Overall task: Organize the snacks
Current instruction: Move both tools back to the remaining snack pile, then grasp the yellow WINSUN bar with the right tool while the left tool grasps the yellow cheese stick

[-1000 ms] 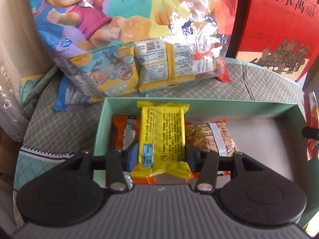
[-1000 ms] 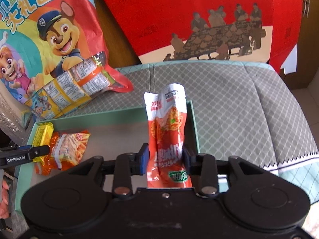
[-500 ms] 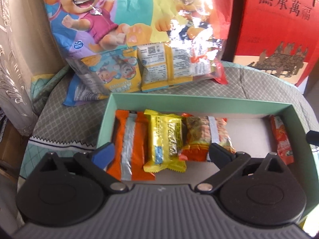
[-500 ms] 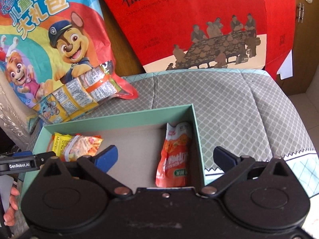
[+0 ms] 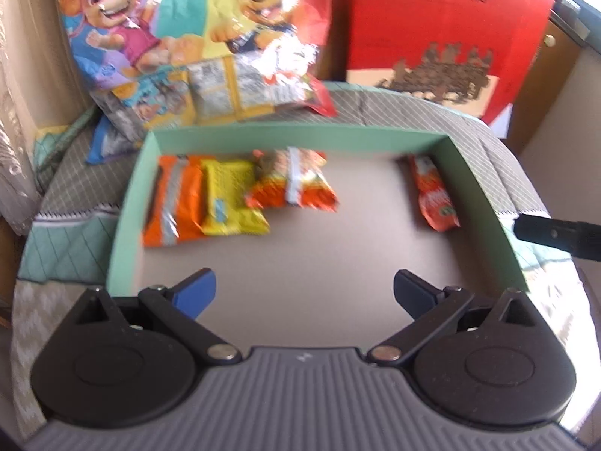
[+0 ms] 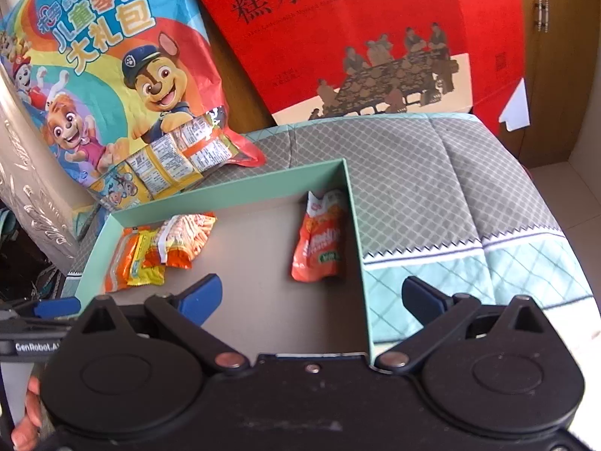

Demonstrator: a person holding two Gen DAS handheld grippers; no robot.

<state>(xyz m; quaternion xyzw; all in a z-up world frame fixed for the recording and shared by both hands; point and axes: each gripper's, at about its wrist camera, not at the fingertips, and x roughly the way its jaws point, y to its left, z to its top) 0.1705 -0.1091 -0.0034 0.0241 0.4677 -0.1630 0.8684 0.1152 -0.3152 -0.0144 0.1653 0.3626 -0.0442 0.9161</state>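
Now both the left gripper (image 5: pixel 304 289) and the right gripper (image 6: pixel 311 297) are hovering with jaws spread wide, gripping nothing. Inside the shallow mint-green cardboard box (image 5: pixel 300 137), an orange foil packet (image 5: pixel 174 201), a yellow wrapped bar (image 5: pixel 229 197) and an orange noodle-print pouch (image 5: pixel 295 184) are lying together at its left end, while a red-orange sachet (image 6: pixel 321 240) is resting against its right wall.
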